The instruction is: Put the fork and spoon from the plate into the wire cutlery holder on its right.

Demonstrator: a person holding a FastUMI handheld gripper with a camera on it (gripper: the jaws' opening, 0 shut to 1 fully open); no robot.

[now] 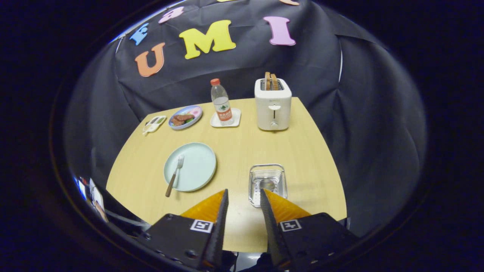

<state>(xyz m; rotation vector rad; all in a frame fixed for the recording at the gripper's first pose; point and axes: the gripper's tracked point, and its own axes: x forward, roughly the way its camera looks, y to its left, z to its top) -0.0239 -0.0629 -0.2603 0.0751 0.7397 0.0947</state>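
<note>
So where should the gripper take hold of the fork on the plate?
Probably the handle end of the fork. That end juts past the rim of the plate over the table, so the fingers could close across it from above. The tines lie flat on the plate. The gripper is open and holds nothing.

- My gripper (244,194) hangs over the near edge of the desk (242,151), fingers apart with nothing between.
- Ahead to the left: the plate (190,166), the fork (174,175) lying across its left rim.
- Just beyond my right finger: the wire cutlery holder (267,184), the spoon (267,184) in it.
- At the back, left to right: small tray (154,124), food plate (185,117), bottle (222,102) on a coaster (225,118), toaster (273,104).
</note>
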